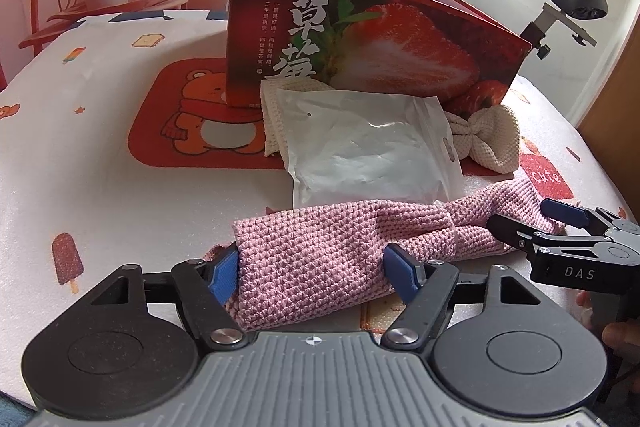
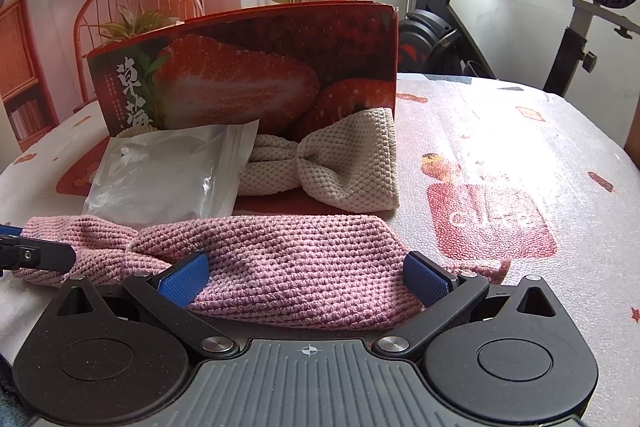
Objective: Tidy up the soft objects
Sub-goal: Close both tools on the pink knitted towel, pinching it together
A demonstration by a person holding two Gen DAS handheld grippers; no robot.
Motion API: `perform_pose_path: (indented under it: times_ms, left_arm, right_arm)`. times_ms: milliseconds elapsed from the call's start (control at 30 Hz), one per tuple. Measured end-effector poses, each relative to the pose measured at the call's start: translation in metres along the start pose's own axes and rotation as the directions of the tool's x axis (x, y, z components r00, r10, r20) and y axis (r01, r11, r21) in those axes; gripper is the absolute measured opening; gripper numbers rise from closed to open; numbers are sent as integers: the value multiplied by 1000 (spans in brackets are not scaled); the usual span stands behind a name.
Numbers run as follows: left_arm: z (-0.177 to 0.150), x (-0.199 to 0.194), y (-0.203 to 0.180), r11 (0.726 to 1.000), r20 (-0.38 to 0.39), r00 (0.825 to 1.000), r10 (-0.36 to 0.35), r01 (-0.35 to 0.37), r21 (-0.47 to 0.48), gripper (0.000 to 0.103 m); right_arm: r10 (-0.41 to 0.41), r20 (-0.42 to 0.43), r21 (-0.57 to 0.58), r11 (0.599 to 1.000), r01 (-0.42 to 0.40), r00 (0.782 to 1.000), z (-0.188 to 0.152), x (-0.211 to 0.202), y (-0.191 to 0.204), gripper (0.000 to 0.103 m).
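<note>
The pink knitted headband (image 2: 280, 259) lies on the table (image 1: 100, 187) before the strawberry box (image 1: 360, 39), soft and limp, each end between spread pads of left gripper (image 1: 312, 271) and right gripper (image 2: 304, 277); grip the thick ends.

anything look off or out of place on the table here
Mostly the white plastic pouch: it lies skewed across the cream knitted headband, hiding one end, one corner touching the pink knitted headband. Nothing looks spilled or damaged.
</note>
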State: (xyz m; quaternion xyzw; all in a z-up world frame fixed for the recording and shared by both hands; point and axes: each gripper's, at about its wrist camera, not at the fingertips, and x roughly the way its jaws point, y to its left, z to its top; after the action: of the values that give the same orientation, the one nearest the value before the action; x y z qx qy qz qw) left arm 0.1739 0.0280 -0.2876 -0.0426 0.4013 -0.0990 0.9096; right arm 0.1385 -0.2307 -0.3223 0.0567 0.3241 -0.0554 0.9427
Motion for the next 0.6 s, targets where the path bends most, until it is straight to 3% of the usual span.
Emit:
perform_pose_path:
  times_ms: [367,600]
  left_arm:
    - [-2,-2,-3,1000,2,1000,-17,17,7,64]
    - [-3,-2,-2,1000,5,1000,-19,19,12,63]
  right_arm:
    - [102,-35,-12,995,-102,994,0,-7,9,98]
    - [110,-26,16,994,-110,994,3,-13,6,93]
